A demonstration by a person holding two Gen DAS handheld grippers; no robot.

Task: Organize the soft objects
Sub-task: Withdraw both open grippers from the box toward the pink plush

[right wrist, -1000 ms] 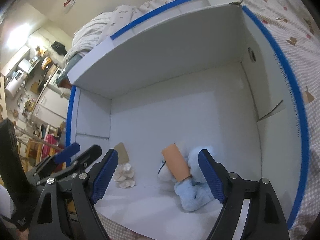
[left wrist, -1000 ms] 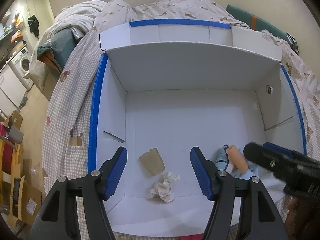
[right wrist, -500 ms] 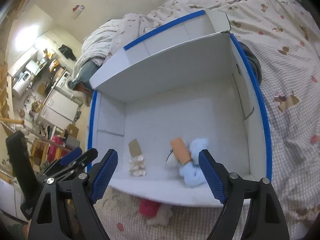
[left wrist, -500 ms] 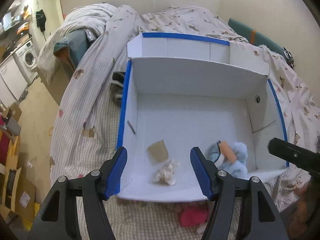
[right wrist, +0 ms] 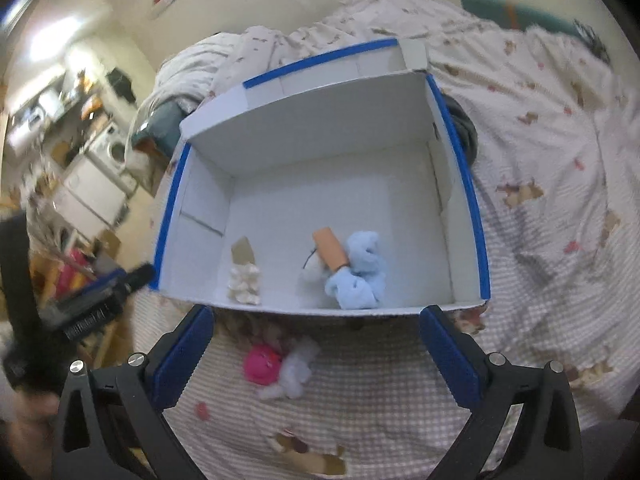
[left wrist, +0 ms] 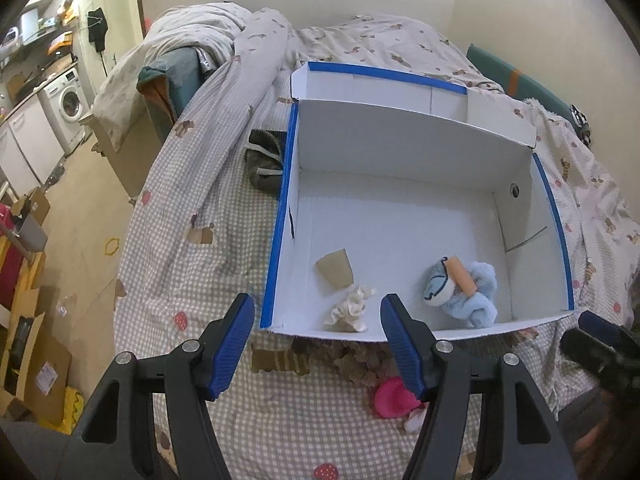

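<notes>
three soft objects (left wrist: 460, 292) in one white box (left wrist: 400, 216), one pink toy (right wrist: 262, 364) outside

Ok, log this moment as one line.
left gripper: open, empty | right gripper: opening, empty | box: blue plush toy, white cloth inside | pink toy: on bed, outside box

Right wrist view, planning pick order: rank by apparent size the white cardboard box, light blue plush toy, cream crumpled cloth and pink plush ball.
1. White cardboard box
2. Light blue plush toy
3. Cream crumpled cloth and pink plush ball: look alike; ball lies nearer.
</notes>
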